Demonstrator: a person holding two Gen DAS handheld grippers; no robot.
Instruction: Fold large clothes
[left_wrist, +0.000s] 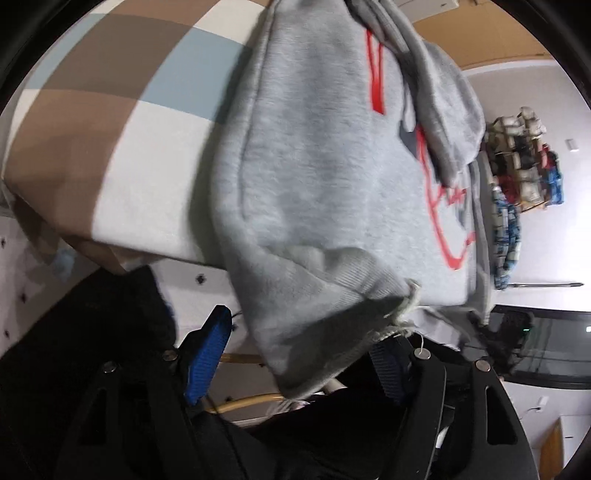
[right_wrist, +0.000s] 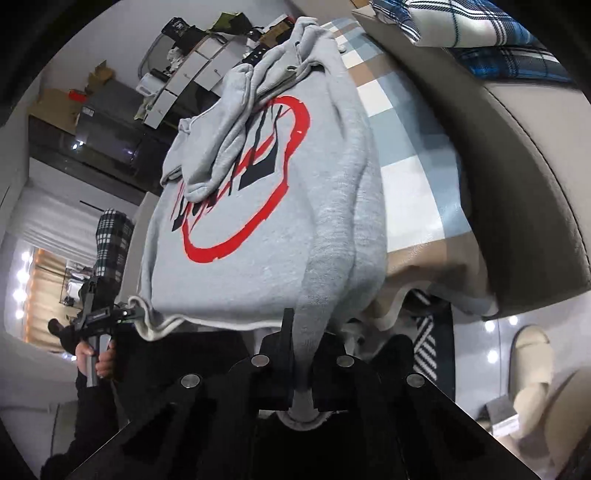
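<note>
Right wrist view: grey hoodie spread on the checked bed, ahead of both jaws. Right gripper is clamped on a sleeve; left gripper stands wide around the frayed cuff. Best keep the sleeve taut and edges aligned.

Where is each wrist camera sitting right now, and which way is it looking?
Left wrist: on the left gripper, jaws open, looking down across the grey hoodie on the checked cover; cuff between blue pads.
Right wrist: on the right gripper, shut on a sleeve, looking along the hoodie; the person's hand shows at left.
Shared: hoodie, checked cover.
</note>
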